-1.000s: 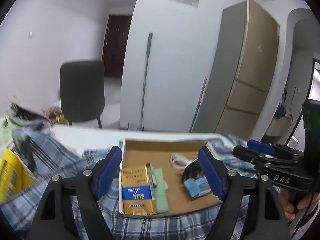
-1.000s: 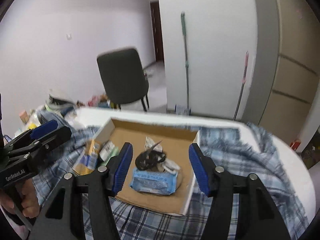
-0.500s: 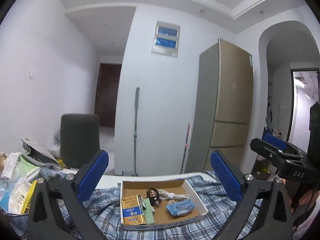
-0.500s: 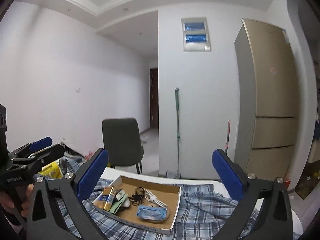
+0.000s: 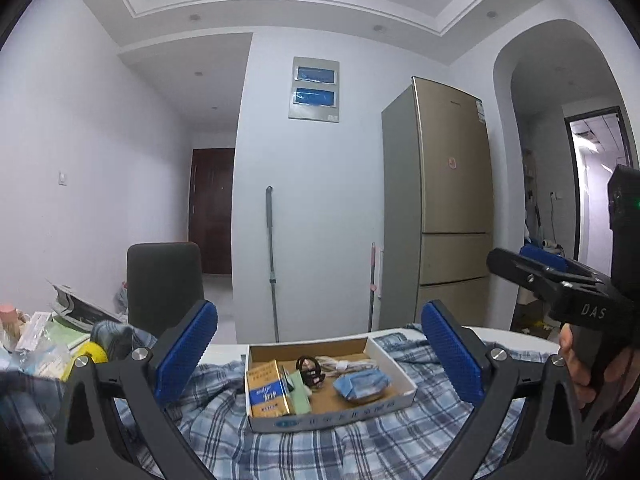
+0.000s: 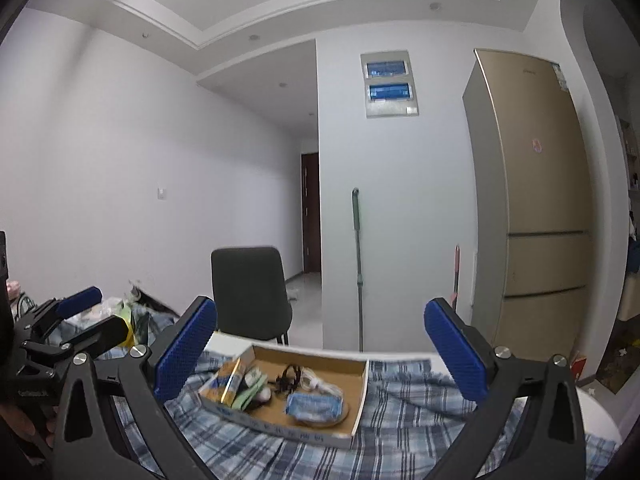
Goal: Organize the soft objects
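Observation:
A shallow cardboard box (image 5: 394, 366) (image 6: 360, 392) lies on a blue plaid cloth (image 5: 280, 452) (image 6: 400, 424). In it are a yellow and blue packet (image 5: 266, 390) (image 6: 226, 382), a green pack (image 5: 300, 390), a black tangle (image 5: 309, 368) (image 6: 289, 378), a white cord (image 5: 344, 364) and a blue tissue pack (image 5: 362, 385) (image 6: 316, 402). My left gripper (image 5: 320, 354) is open and empty, held back above the cloth. My right gripper (image 6: 320, 354) is open and empty; it also shows at the right of the left wrist view (image 5: 540, 268).
A pile of packets and papers (image 5: 44, 352) lies on the table's left. A dark chair (image 5: 164, 280) (image 6: 250, 292) stands behind the table. A mop (image 5: 272, 260) and a gold fridge (image 5: 444, 200) stand by the far wall.
Both grippers have pulled back and up from the box and opened wider. The box now looks small and far.

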{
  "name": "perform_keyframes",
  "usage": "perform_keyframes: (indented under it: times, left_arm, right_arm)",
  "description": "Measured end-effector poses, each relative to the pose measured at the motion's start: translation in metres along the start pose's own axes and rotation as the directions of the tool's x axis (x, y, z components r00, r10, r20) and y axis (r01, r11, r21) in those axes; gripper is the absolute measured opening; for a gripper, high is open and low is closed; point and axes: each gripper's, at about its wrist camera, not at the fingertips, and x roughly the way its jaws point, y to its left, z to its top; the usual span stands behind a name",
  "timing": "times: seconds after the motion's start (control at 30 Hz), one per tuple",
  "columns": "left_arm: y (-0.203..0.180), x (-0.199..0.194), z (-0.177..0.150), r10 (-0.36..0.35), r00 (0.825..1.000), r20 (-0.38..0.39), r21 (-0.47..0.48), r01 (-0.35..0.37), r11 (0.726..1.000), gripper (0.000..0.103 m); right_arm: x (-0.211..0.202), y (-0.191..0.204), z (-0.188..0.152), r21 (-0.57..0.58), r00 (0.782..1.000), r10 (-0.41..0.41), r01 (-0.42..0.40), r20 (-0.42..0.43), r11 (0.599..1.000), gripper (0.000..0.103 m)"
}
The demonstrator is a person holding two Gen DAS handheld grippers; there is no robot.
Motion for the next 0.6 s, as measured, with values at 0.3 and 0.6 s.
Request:
perform_keyframes:
  times: [0.3,0.6]
  left_arm:
    - [0.009,0.003,-0.031,0.046,0.999,-0.008,-0.032,-0.046,0.998,0.103]
    - [0.014,0.011,-0.054,0.066,0.997,-0.042,-0.02,-0.067,0.998,0.103]
  right_arm:
    - [0.004,-0.008,-0.042,-0.007,0.999,-0.035,0.035,-0.016,0.999,0.103]
    - [0.018,-0.015,-0.069,0.0,0.995,-0.031,0.032,-0.091,1.0,0.103]
